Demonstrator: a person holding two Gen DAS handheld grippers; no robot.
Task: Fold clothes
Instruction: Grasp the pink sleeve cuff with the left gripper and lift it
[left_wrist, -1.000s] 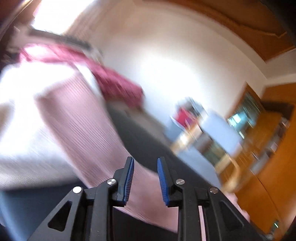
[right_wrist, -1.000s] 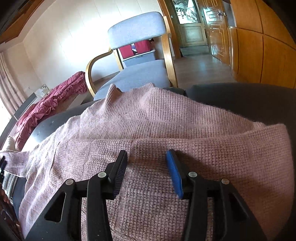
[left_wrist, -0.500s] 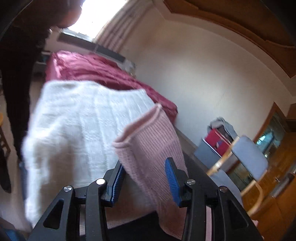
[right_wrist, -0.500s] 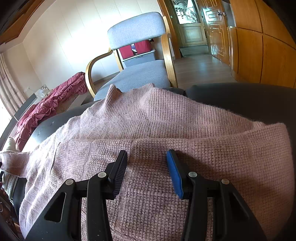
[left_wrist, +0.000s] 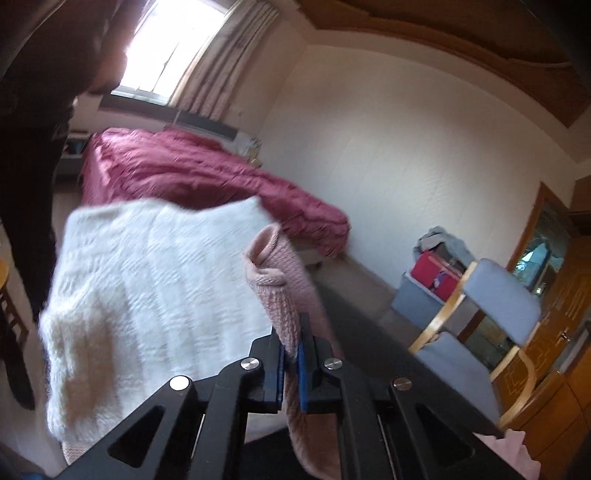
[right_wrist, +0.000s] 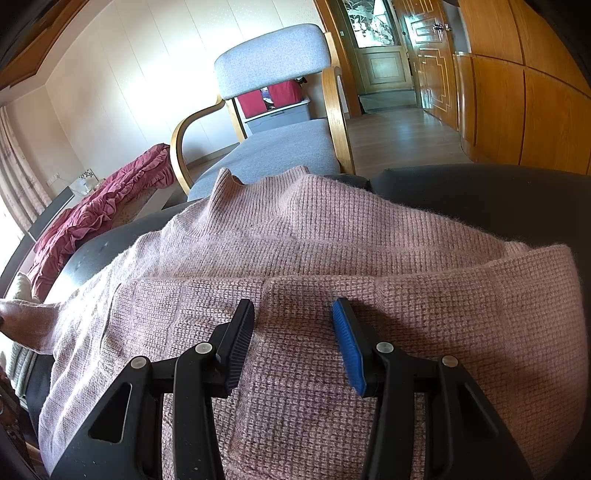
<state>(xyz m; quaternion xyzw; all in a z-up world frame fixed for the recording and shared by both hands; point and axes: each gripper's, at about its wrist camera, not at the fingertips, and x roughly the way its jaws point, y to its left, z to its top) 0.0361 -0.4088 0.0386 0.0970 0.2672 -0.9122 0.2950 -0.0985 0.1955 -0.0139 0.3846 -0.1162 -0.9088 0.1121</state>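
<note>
My left hand-held gripper has just snapped closed and pinches the cuffed sleeve of the pink sweater, lifted beside a white knit. My right hand-held gripper hangs half open over the sweater's folded body on the dark table, gripping nothing.

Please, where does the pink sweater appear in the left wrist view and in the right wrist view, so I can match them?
Left wrist view: pink sweater, only its sleeve, bottom centre, pinched in the left gripper.
Right wrist view: it fills the lower half, spread on the dark table.
Shared landmark: the grey armchair.
</note>
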